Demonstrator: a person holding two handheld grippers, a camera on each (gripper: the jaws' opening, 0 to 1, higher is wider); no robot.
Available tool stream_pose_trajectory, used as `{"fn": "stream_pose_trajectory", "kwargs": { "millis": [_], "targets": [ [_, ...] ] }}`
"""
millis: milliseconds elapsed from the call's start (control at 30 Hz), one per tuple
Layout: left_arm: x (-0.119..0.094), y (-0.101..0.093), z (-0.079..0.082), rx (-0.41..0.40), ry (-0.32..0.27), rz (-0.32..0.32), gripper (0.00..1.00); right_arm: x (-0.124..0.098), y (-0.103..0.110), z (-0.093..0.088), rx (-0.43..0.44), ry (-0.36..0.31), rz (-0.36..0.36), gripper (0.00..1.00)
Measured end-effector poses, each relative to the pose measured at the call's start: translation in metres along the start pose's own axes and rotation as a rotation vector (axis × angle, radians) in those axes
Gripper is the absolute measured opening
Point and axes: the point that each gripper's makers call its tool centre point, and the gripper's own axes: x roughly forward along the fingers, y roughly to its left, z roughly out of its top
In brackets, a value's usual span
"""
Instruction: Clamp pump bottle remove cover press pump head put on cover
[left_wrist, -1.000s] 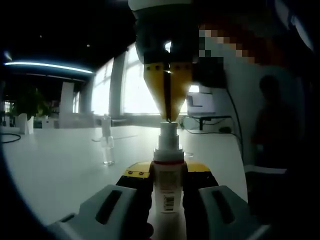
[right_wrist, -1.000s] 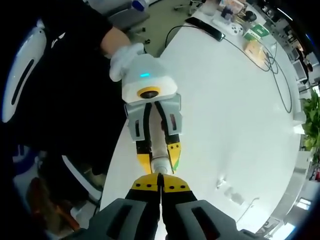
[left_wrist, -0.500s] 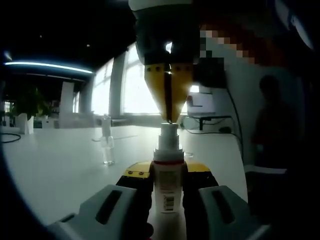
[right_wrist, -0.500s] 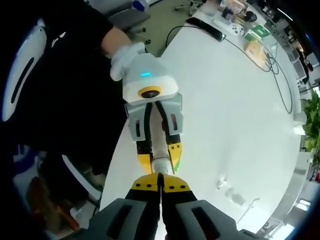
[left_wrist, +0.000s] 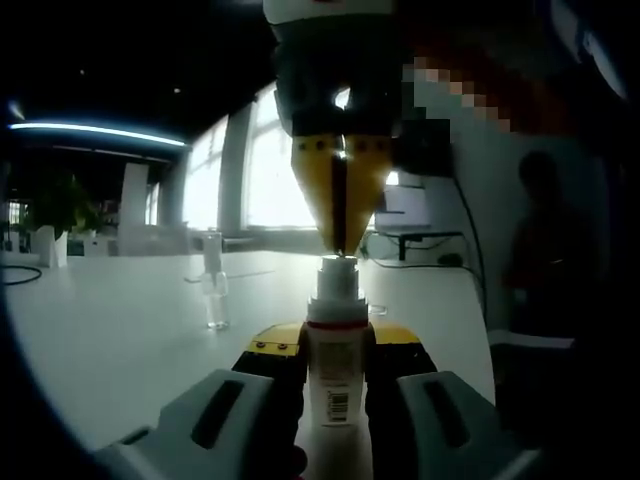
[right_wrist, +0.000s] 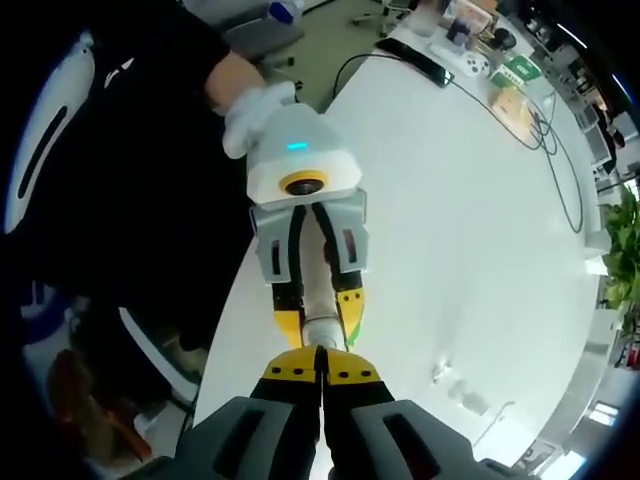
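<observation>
two grippers at the pressing step: my left gripper (left_wrist: 335, 375) clamps the white labelled pump bottle (left_wrist: 334, 375); my right gripper (left_wrist: 340, 245), jaws together, touches its pump head (left_wrist: 337, 268); next, i'd say, a straight push down.

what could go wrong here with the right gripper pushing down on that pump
The right gripper is shut, so only a narrow tip meets the pump head; it could slide off sideways. The left gripper clamps the pump bottle by its body, so an off-centre push might tilt it in the jaws. The clear cover stands loose on the white table and could get knocked over.
</observation>
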Motion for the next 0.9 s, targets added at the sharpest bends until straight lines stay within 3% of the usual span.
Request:
{"fn": "stream_pose_trajectory", "kwargs": {
  "millis": [700, 900],
  "targets": [
    [-0.0001, 0.0006, 0.0003, 0.004, -0.001, 0.001, 0.13, -0.0051, -0.0021, -0.0006, 0.038, 0.001, 0.021, 0.00],
    [-0.0001, 0.0003, 0.0002, 0.004, -0.001, 0.001, 0.13, -0.0050, -0.0033, -0.0014, 0.114, 0.008, 0.018, 0.00]
  ]
}}
